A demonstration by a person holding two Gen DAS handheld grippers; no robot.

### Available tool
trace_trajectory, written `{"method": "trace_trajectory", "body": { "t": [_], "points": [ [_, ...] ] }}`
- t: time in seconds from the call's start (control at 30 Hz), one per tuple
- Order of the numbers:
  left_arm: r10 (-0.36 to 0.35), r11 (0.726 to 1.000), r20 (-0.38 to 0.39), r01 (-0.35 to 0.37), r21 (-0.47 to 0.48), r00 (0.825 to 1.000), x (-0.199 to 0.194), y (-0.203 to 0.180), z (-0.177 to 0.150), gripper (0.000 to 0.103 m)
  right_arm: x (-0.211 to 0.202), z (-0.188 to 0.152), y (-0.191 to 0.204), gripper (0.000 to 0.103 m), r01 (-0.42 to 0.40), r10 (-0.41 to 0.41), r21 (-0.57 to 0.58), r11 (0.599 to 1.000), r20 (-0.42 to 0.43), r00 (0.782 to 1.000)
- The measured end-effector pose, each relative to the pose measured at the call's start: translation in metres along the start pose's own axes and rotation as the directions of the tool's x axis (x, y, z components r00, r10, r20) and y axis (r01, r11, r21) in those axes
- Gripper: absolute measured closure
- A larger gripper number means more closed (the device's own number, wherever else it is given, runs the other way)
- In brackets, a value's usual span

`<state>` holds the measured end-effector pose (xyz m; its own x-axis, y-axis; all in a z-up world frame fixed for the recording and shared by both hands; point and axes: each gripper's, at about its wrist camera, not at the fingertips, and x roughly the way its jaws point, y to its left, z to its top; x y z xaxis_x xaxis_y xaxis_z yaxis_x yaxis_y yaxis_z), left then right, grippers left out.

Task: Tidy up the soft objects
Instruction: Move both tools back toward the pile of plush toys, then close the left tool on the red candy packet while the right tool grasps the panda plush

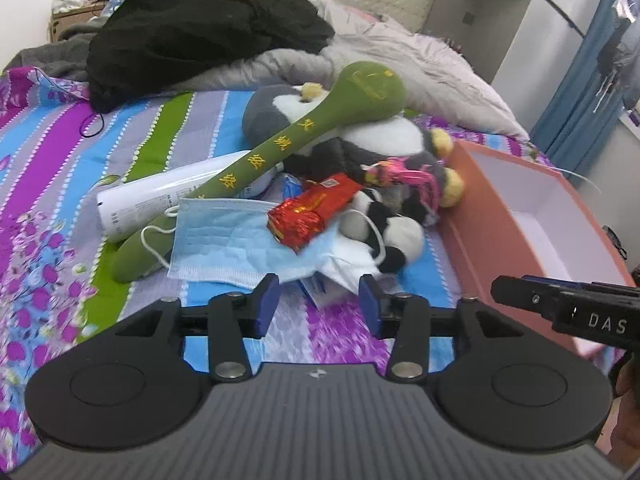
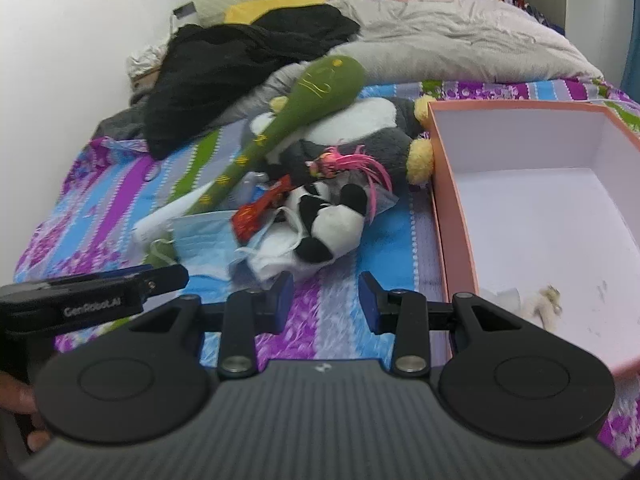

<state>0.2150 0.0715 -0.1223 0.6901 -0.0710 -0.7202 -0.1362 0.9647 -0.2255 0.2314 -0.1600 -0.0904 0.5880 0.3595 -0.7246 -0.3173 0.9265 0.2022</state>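
Left gripper: jaws parted, nothing between blue pads, angled downward. Right gripper: jaws parted, slightly narrower gap, empty, angled downward. Grippers side by side, near each other. Fingers of person's hand at left grip.

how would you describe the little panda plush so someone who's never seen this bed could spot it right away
Find the orange box on the striped bedsheet; a heap of toys lies right beside it. The panda is at the heap's near edge, between the box and the blue mask, on a white mask. It is the only black-and-white toy, smaller than the grey plush behind it.
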Motion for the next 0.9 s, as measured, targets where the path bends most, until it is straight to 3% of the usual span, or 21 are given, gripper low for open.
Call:
{"method": "trace_trajectory", "body": {
  "t": [0.13, 0.23, 0.33, 0.5, 0.77, 0.9],
  "points": [
    [0.011, 1.000, -0.021, -0.011, 0.000, 1.000, 0.039, 0.011, 0.013, 0.052, 0.037, 0.012, -0.008, 0.063, 0.009, -0.008, 0.032, 0.999, -0.041, 0.999],
    [0.012, 1.000, -0.026, -0.012, -0.009, 1.000, 0.065, 0.019, 0.022, 0.051, 0.060, 0.017, -0.014, 0.048, 0.028, -0.025, 0.061, 0.998, -0.063, 0.998],
    [-0.007, 1.000, -0.012, 0.006, -0.018, 1.000, 0.084, 0.027, 0.032, 0.043, 0.079, 0.020, -0.019, 0.048, 0.024, -0.016, 0.096, 0.995, -0.088, 0.996],
    [-0.008, 1.000, -0.022, 0.008, -0.008, 1.000, 0.114, 0.037, 0.042, 0.042, 0.105, 0.026, -0.022, 0.048, 0.015, -0.002, 0.122, 0.992, -0.109, 0.994],
    [-0.125, 0.991, -0.046, 0.122, -0.051, 0.991, 0.136, 0.047, 0.047, 0.039, 0.135, 0.032, -0.028, 0.048, -0.047, 0.074, 0.187, 0.981, -0.141, 0.987],
    [-0.139, 0.990, -0.052, 0.137, -0.043, 0.989, 0.136, 0.044, 0.046, 0.039, 0.139, 0.032, -0.026, 0.048, -0.067, 0.092, 0.176, 0.982, -0.137, 0.986]
  ]
}}
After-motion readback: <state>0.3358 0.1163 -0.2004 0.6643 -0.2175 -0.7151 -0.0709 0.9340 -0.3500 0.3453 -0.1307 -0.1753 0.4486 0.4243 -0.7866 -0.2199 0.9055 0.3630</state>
